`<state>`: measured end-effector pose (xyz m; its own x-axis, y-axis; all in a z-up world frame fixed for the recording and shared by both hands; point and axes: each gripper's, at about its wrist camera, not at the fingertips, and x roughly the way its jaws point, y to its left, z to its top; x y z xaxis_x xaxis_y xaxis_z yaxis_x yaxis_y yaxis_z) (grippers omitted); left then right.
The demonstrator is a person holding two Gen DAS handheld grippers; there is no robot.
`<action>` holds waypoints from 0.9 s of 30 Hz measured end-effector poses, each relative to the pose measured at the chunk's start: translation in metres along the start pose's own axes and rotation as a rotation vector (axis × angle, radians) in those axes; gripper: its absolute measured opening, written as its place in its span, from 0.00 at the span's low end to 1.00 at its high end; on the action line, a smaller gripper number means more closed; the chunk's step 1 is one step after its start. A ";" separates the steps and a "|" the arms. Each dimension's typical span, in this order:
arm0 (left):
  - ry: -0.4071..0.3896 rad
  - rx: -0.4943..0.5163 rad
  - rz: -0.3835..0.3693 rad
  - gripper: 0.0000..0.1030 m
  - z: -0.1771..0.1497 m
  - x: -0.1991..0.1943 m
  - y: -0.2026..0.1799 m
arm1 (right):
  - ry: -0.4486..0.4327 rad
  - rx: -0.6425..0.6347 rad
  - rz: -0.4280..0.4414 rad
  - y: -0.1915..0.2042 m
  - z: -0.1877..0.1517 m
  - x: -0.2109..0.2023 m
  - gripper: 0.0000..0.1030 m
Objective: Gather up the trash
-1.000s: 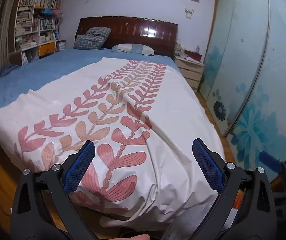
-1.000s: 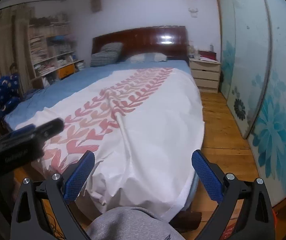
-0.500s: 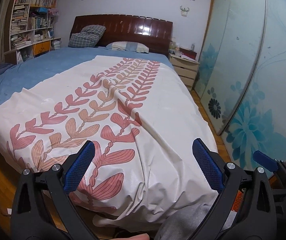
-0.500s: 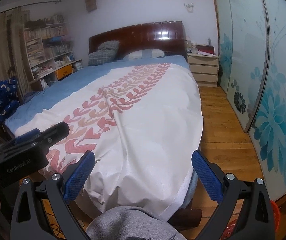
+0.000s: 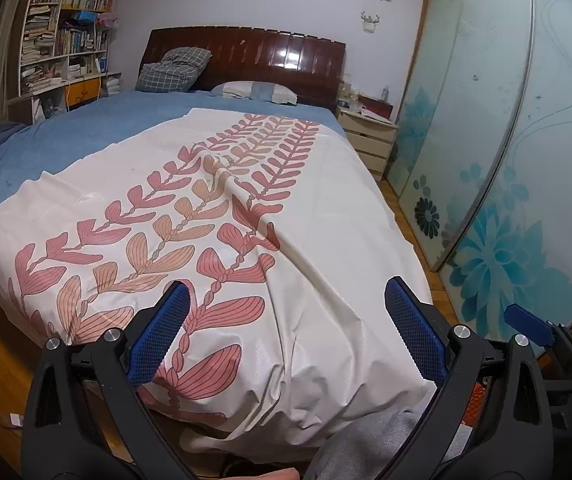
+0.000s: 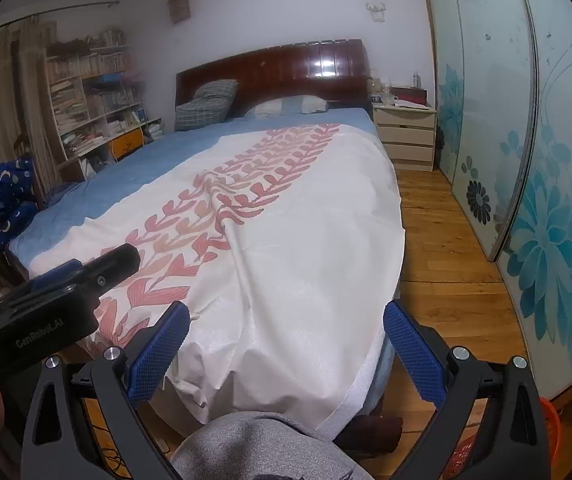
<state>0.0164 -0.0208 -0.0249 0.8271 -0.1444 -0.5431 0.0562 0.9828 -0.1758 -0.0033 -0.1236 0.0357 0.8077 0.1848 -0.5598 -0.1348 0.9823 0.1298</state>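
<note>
Well, both the left gripper (image 5: 286,328) and right gripper (image 6: 284,344) are wide open and hold nothing. No trash shows on the leafy bedspread (image 5: 318,216), so progress is unclear.

Headboard (image 5: 246,60) glossy dark wood; bedspread (image 5: 306,208) smooth cloth w/ slight sheen; floor (image 6: 438,240) wood planks; fingers (image 5: 158,336) textured blue.

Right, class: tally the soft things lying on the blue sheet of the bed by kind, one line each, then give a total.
Checked pillows: 1
Pale pillows: 1
Leaf-print covers: 1
Total: 3
</note>
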 end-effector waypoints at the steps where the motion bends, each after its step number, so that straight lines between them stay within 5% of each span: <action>1: 0.000 -0.001 0.000 0.94 0.000 0.000 0.000 | 0.002 0.002 -0.001 -0.001 0.000 0.000 0.93; 27: -0.018 -0.033 0.024 0.94 0.005 -0.006 0.013 | 0.000 0.032 -0.035 -0.005 0.001 0.006 0.93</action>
<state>0.0146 -0.0067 -0.0199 0.8377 -0.1182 -0.5331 0.0179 0.9817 -0.1895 0.0025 -0.1271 0.0323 0.8116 0.1503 -0.5645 -0.0878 0.9867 0.1365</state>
